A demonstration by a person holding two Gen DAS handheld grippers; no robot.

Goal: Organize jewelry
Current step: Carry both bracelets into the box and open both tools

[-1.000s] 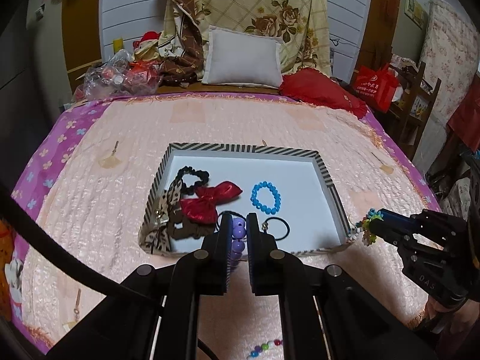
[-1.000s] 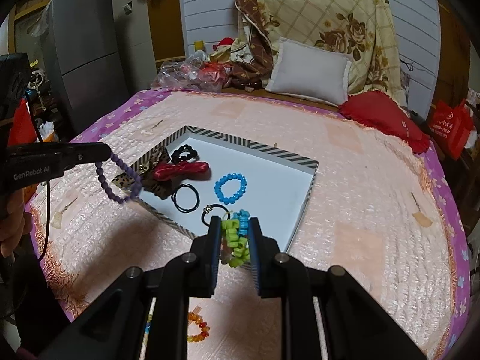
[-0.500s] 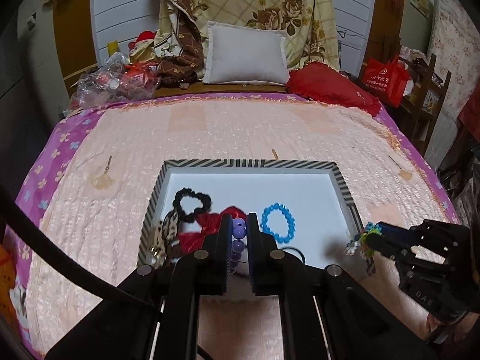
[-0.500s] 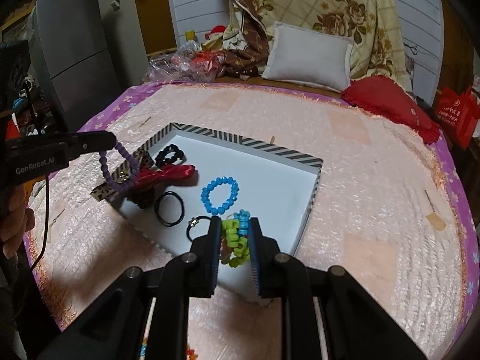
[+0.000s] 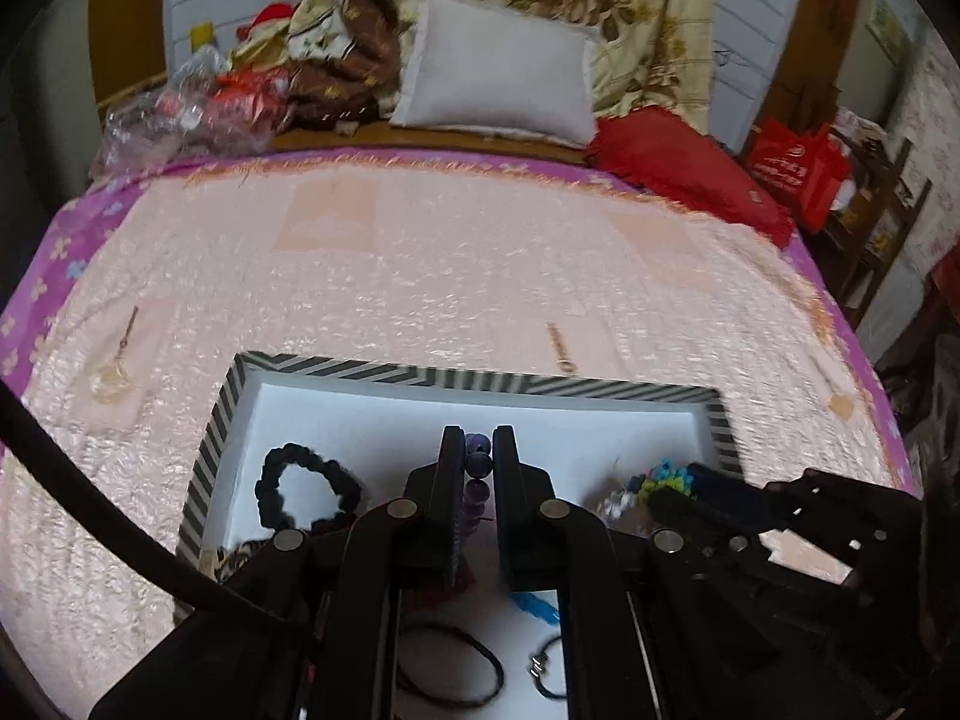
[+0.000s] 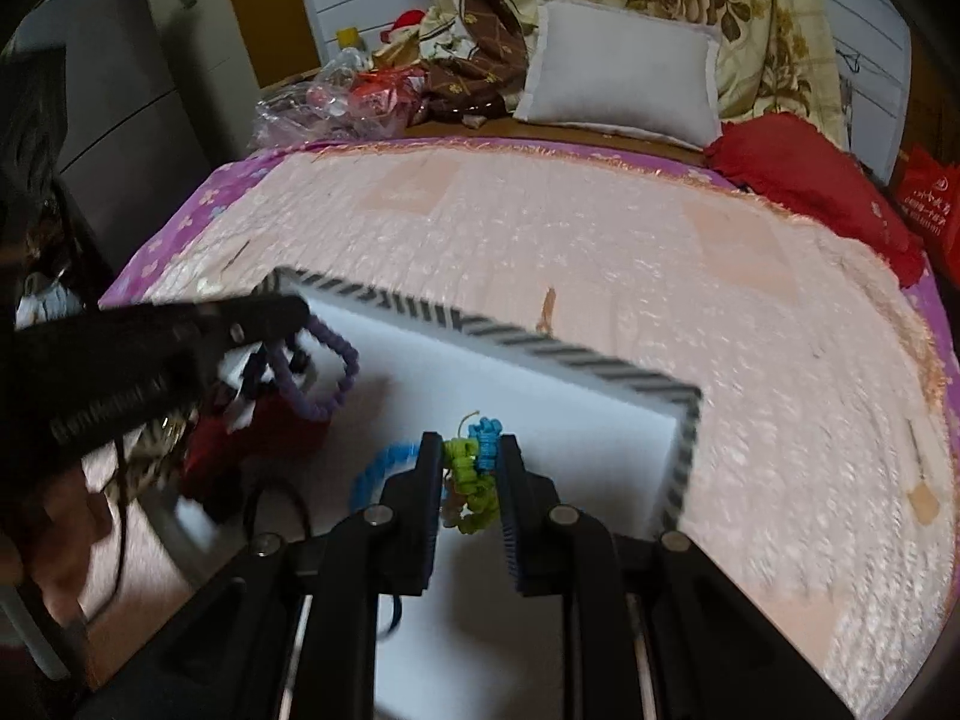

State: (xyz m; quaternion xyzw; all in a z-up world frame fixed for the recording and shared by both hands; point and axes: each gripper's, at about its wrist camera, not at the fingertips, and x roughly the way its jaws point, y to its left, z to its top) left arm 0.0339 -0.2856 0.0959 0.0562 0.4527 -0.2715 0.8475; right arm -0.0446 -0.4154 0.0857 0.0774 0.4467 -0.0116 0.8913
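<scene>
Carrying two bracelets over the striped tray (image 5: 336,367) on the bed.
Left gripper (image 5: 478,450) pinches the purple bead bracelet (image 5: 477,463) above the tray's left half; right gripper (image 6: 470,459) clamps the green-and-blue bracelet (image 6: 475,468) nearer the right wall.

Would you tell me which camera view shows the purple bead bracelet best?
The right wrist view: there the purple bead bracelet hangs as an open loop from the left gripper over the striped box. In the left wrist view only a few beads show between the fingers.
</scene>
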